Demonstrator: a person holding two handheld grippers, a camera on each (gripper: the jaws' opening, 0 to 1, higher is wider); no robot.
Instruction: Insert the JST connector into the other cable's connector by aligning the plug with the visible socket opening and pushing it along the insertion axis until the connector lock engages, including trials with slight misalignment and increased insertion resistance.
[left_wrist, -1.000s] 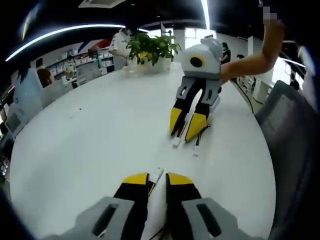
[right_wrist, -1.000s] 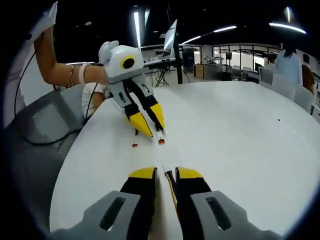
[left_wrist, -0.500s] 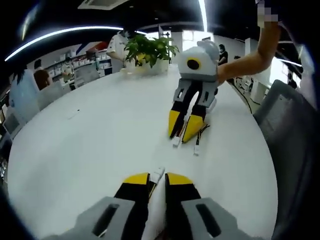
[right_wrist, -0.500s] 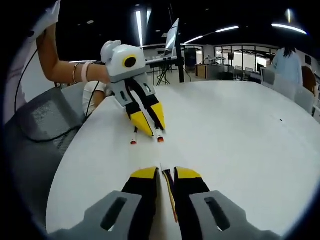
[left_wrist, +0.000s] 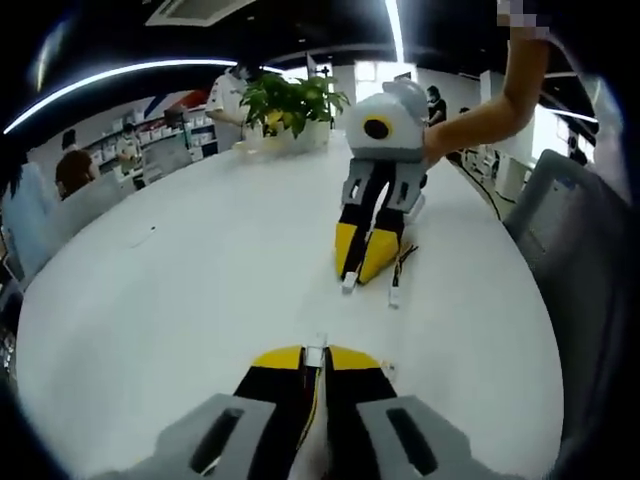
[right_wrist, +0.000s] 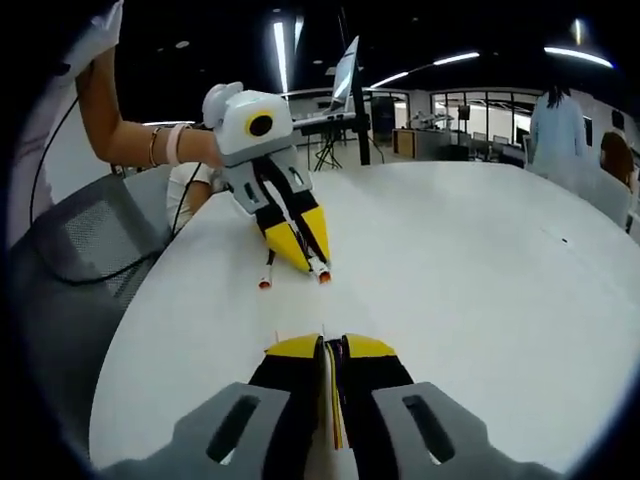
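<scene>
Both connectors pinched, well apart on the white table (left_wrist: 170, 300).

The left gripper (left_wrist: 314, 362) pinches a white connector (left_wrist: 315, 352); the right gripper (right_wrist: 329, 348) pinches its cable (right_wrist: 331, 400). I'd square plug and socket before bringing them together, then push straight.

My left gripper (left_wrist: 314, 362) has black fingers (left_wrist: 276, 382) capped in yellow, set on grey slotted mounts. My right gripper (right_wrist: 331, 352) is built alike. Seen from across, each carries a pale grey rounded housing with a yellow ring around a dark centre. A bracelet (right_wrist: 152, 146) circles one wrist, beside a white band.
</scene>
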